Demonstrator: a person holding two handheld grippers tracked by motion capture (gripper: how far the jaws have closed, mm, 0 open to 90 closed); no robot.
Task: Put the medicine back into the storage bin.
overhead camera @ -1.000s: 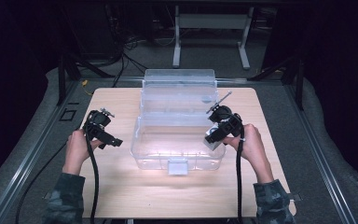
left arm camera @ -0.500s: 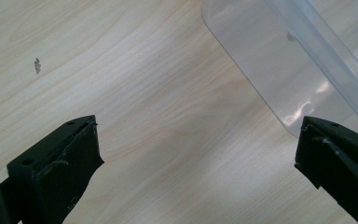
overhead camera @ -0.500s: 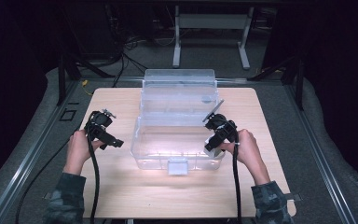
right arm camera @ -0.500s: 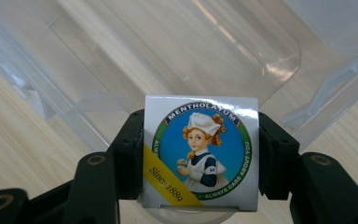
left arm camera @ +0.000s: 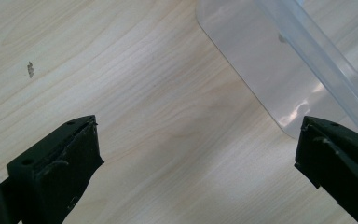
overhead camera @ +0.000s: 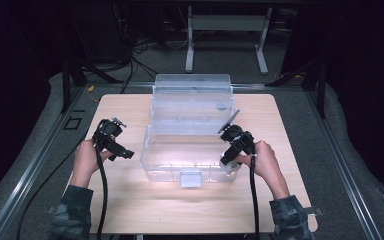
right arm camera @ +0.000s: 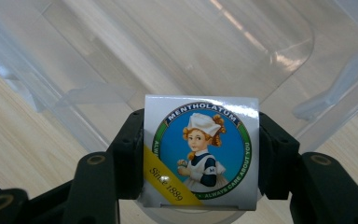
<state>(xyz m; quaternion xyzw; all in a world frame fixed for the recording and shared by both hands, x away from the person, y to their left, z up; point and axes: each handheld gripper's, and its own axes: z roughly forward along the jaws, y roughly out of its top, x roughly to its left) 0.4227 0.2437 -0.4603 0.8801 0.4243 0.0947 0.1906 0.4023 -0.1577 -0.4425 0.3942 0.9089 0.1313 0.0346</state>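
Black fingers (right arm camera: 126,158) of the right gripper (right arm camera: 200,154) are clenched on both side edges of a small silver Mentholatum box (right arm camera: 200,151), its printed face square to the right gripper view and its lettering reading upright there. The box looks roughly square on this face, so its long axis cannot be told. It hangs just over the near right corner of the clear plastic bin (overhead camera: 180,150), above the rim, with the bin's empty floor open behind it; in the high view the right gripper (overhead camera: 232,150) sits at that corner with the hand (overhead camera: 262,160) outside the wall. The bin's lid (overhead camera: 192,92) stands open at the back, and a latch tab (overhead camera: 190,178) juts from the front wall. The left gripper (left arm camera: 196,154) has its fingers (left arm camera: 60,163) spread wide and holding nothing, over bare pale wood surface (left arm camera: 121,93), the bin's rounded corner just beyond the right finger. In the high view it (overhead camera: 125,152) rests a little left of the bin, apart from it, with open surface around.
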